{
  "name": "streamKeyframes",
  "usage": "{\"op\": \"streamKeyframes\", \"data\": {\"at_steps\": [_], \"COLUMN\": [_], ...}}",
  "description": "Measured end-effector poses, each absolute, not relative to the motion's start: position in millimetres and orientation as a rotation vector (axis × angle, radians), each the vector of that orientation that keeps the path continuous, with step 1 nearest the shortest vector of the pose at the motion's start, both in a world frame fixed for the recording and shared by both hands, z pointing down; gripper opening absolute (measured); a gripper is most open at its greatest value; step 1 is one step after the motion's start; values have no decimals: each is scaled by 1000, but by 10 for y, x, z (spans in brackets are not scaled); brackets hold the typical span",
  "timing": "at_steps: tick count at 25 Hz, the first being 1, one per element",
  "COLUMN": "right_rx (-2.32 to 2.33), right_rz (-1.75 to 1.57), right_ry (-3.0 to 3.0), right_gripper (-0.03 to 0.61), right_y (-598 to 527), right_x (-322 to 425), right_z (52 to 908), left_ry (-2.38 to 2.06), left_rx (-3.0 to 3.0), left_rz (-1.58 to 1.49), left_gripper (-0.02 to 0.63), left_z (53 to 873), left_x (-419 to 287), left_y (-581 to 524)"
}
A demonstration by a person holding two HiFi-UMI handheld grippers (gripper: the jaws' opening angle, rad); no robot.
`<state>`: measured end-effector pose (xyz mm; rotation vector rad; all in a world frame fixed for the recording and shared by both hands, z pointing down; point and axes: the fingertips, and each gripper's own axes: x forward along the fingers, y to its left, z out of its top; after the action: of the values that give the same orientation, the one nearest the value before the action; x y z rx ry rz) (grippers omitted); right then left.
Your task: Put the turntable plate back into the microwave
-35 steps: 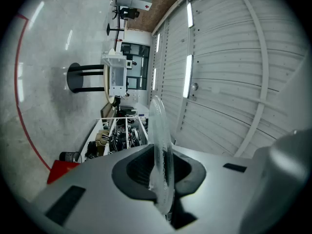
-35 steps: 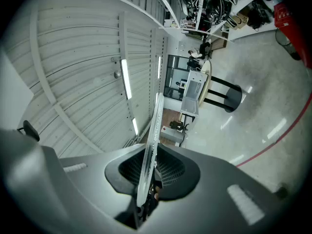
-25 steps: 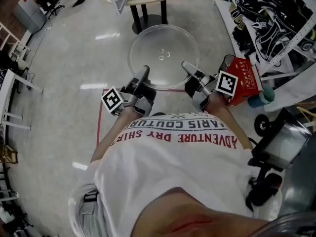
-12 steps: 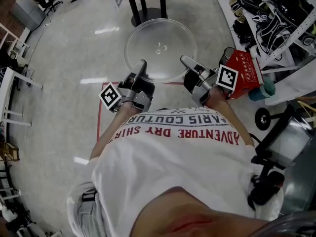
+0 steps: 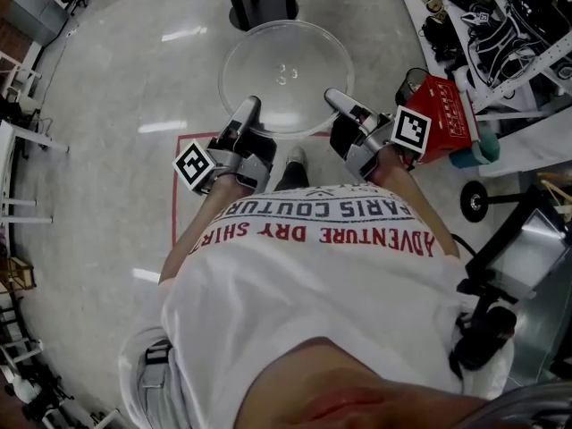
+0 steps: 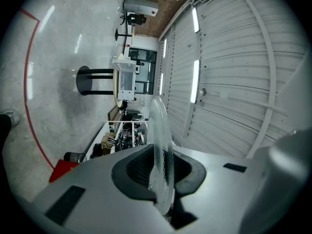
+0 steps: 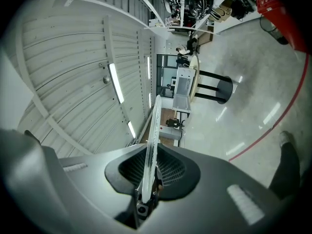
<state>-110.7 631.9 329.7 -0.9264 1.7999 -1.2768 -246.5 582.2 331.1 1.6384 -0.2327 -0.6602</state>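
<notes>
turntable plate (image 5: 284,74): clear glass, carried above the floor (image 5: 125,79) between both grippers
left gripper (image 5: 246,110): jaws narrow, pinching its near-left rim
right gripper (image 5: 335,98): jaws narrow, pinching its near-right rim

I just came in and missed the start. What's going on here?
A person stands holding a clear glass turntable plate roughly level in front of them with two handheld grippers. The left gripper and the right gripper are each shut on the plate's near rim, one on each side. The microwave sits on a round pedestal table ahead across the floor, so the plate is not yet inside it.
</notes>
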Motion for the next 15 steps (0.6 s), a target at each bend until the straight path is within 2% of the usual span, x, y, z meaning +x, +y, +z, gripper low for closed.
{"op": "streamKeyframes", "data": {"at_steps": [6, 15], "right_rx": [-946, -987], "right_rz": [-1317, -1354], "right_ry": [1768, 1711], "right_gripper": [28, 28], "right_y": [5459, 3279], "right_x": [-959, -485], "right_z": [3536, 3637], "left_ry": [-245, -258], "left_rx": [1598, 1556], "left_rz": [-652, -602], "left_gripper": [31, 31], "left_z": [3563, 3666], "left_x": [-2314, -1829], "left_y": [4960, 2751]}}
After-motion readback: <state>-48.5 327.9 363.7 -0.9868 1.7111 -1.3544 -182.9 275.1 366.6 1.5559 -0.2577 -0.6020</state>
